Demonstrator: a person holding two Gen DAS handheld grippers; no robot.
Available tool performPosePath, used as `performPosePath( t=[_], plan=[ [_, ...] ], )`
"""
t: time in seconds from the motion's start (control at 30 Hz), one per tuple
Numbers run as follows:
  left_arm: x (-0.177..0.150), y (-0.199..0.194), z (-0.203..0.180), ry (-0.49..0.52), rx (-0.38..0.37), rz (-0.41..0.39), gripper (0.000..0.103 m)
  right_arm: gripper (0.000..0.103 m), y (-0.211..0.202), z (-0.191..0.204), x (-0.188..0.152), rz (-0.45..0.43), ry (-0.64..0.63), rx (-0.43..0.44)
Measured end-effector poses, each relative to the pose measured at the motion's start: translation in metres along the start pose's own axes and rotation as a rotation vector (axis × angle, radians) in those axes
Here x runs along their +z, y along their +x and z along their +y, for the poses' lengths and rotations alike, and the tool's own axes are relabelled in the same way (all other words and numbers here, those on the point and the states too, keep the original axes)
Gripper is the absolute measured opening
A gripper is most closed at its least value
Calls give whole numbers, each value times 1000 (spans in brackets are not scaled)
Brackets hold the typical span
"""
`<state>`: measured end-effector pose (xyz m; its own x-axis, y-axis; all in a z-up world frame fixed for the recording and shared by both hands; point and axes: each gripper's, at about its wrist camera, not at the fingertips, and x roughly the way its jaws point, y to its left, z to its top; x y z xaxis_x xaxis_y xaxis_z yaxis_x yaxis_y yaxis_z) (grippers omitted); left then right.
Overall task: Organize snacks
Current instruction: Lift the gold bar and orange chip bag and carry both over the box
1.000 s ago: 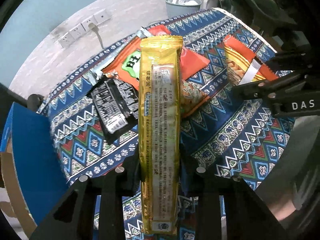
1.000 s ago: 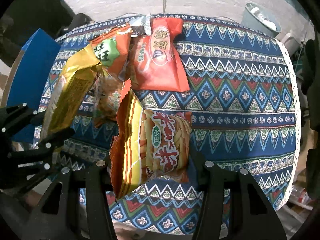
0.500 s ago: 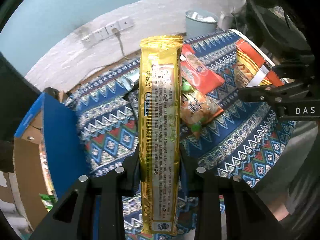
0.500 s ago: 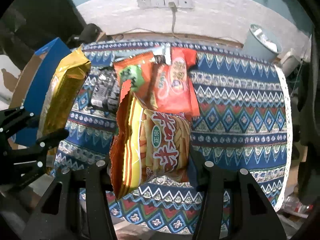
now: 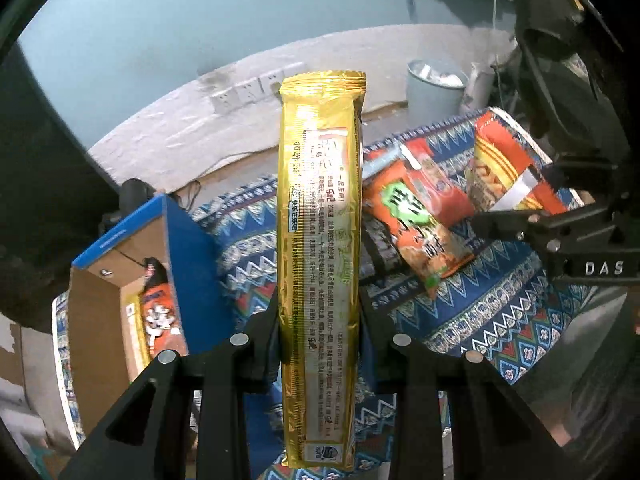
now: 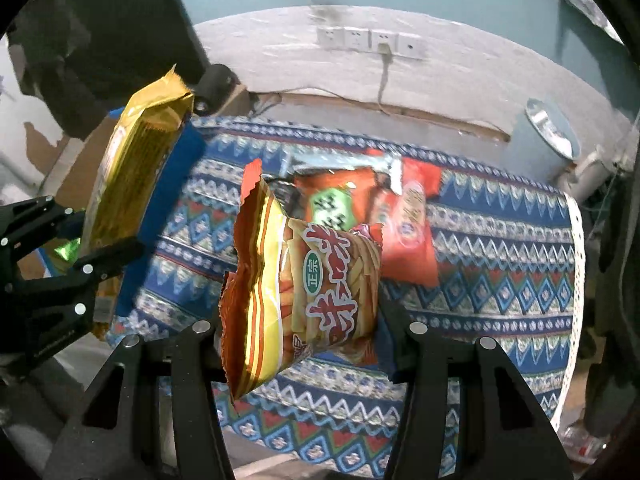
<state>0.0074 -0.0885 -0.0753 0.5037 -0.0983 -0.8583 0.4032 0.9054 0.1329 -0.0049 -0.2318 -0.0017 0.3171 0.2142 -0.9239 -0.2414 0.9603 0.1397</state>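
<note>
My left gripper [image 5: 319,320] is shut on a long gold biscuit packet [image 5: 320,248] and holds it upright above the table; the packet also shows in the right wrist view [image 6: 136,176]. My right gripper [image 6: 304,320] is shut on an orange fries bag [image 6: 308,280], lifted off the cloth; the bag also shows in the left wrist view [image 5: 504,176]. An open blue cardboard box [image 5: 132,280] with snacks inside stands at the table's left. On the patterned cloth lie an orange-green snack bag [image 6: 332,204], a red bag [image 6: 412,228] and a black packet [image 5: 380,248].
The table wears a blue patterned cloth [image 6: 500,248]. A grey bin [image 6: 548,136] stands on the floor behind right. Wall sockets [image 6: 368,40] with a cable sit on the back wall. A dark object [image 6: 216,80] stands behind the box.
Both grippers have risen and pulled back with their packets. The left view has swung left, so the open blue box and its contents now show.
</note>
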Motion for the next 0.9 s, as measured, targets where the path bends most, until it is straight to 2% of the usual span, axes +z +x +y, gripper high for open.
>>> performPosePath(
  t=[0.4,0.9],
  plan=[
    [-4,-23,46,-88,48,-48,32,52,0,47,28,-33,-81,42],
    [-29,-37,102,-185,97,-67,32,52,7,120,63,-53,-188,96]
  ],
)
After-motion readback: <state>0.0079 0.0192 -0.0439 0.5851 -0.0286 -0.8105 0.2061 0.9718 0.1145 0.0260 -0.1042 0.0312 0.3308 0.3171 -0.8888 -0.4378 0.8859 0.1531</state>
